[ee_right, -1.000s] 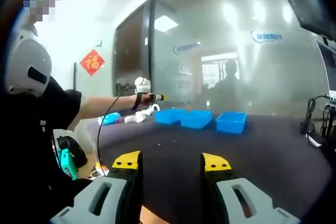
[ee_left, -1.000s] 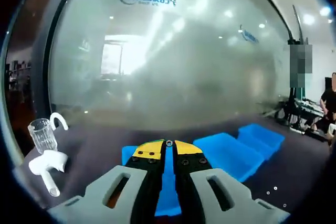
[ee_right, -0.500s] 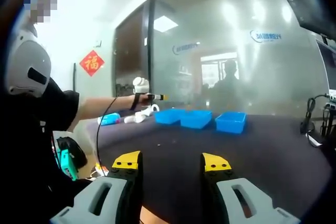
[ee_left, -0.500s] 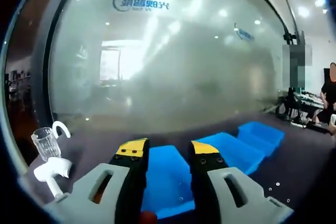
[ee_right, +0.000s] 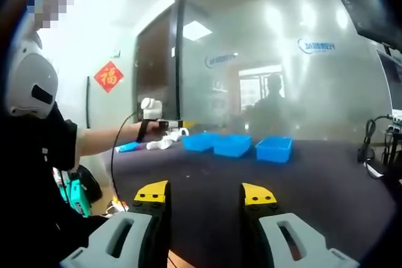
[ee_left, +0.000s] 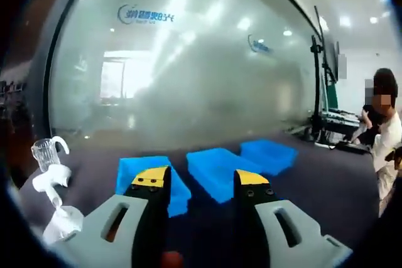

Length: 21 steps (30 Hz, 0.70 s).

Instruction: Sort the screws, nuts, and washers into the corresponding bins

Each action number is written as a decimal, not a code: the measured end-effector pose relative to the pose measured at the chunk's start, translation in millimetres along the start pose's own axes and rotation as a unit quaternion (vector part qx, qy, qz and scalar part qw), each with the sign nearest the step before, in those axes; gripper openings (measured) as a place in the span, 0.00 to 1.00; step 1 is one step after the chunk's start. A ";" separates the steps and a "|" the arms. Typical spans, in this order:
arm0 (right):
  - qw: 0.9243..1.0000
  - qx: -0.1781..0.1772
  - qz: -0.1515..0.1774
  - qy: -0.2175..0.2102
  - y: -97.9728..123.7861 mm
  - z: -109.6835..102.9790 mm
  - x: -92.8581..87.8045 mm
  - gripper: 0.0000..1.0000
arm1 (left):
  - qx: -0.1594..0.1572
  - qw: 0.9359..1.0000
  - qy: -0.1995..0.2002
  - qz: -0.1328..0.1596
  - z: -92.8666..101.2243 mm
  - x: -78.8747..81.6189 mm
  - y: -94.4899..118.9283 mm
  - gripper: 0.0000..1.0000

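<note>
- Rising from the bottom of the left gripper view, the left gripper stands with its yellow-tipped grey jaws spread wide and nothing between them.
- Just beyond those tips, three shallow blue plastic bins sit in a row on the dark tabletop: the nearest blue bin lies behind the left jaw, the middle blue bin shows through the gap, and the far blue bin lies past it to the right.
- At the left edge of that view, a white plastic fitting and a small clear ribbed glass cup rest on the table, apart from the bins.
- Behind the table, a frosted glass wall carries a blue logo.
- In the right gripper view, the right gripper hangs low over bare dark tabletop, jaws wide apart and empty.
- Farther off there, the person's outstretched arm holds the left gripper above the table's left end, beside the row of blue bins.
- Any screws, nuts or washers are too small to make out in either view.
</note>
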State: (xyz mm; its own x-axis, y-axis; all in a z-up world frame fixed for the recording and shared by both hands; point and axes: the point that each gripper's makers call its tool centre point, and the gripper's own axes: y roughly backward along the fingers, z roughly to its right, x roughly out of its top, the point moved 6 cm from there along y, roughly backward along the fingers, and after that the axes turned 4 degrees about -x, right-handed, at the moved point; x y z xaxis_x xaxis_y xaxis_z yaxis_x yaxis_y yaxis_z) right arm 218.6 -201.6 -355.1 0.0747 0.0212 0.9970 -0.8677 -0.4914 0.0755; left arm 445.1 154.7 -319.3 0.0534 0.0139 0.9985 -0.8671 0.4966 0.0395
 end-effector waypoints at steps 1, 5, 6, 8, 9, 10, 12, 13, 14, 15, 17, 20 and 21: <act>1.000 0.000 0.001 -0.002 0.0 0.2 0.2 0.39 | -0.003 1.000 0.002 -0.001 5.0 -0.3 5.4 0.39; 1.000 0.002 -0.001 0.000 -0.6 0.3 -0.8 0.39 | -0.034 0.999 0.012 -0.005 25.7 -2.6 25.0 0.43; 1.000 0.003 -0.001 0.000 -0.7 -0.1 -0.7 0.39 | -0.037 0.999 0.013 -0.002 28.7 -1.9 30.1 0.43; 1.000 0.004 0.000 0.002 -0.9 -0.6 -0.3 0.39 | -0.043 0.999 0.008 0.002 30.8 -1.6 38.8 0.43; 1.000 0.005 0.000 0.002 -0.9 -0.7 -0.1 0.39 | -0.044 0.999 0.006 0.003 33.4 -1.7 44.2 0.43; 1.000 0.005 0.001 0.002 -1.0 -0.7 0.2 0.39 | -0.044 0.999 0.005 0.003 35.8 -2.3 49.8 0.43; 1.000 0.005 0.002 0.001 -1.1 -0.4 0.7 0.40 | -0.049 0.999 0.004 0.006 40.2 -5.0 62.4 0.43; 1.000 0.004 0.003 0.001 -1.2 -0.3 0.7 0.40 | -0.050 0.999 0.004 0.007 41.6 -5.9 66.2 0.43; 1.000 0.004 0.002 0.001 -1.6 -0.1 0.7 0.40 | -0.052 0.999 0.004 0.009 42.2 -7.6 70.4 0.43; 1.000 0.004 0.001 0.002 -2.2 0.3 0.6 0.40 | -0.057 0.998 0.006 0.009 43.3 -9.3 74.3 0.43; 1.000 0.004 0.000 0.004 -3.3 0.4 1.9 0.40 | -0.057 0.998 0.005 0.003 42.7 -14.6 80.5 0.44; 1.000 0.006 0.000 0.007 -4.7 0.1 3.9 0.40 | -0.055 0.998 -0.002 -0.005 41.2 -20.4 90.7 0.46; 1.000 0.006 -0.001 0.009 -5.2 0.1 4.3 0.40 | -0.057 0.998 0.000 -0.007 40.9 -22.2 94.0 0.46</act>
State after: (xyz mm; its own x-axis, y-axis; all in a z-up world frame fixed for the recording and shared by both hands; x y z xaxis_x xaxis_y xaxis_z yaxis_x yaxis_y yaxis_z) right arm 223.5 -199.0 -351.2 0.0667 0.0377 0.9971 -0.8614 -0.5021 0.0765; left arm 342.2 165.6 -336.1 0.0657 0.0069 0.9978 -0.8047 0.5916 0.0489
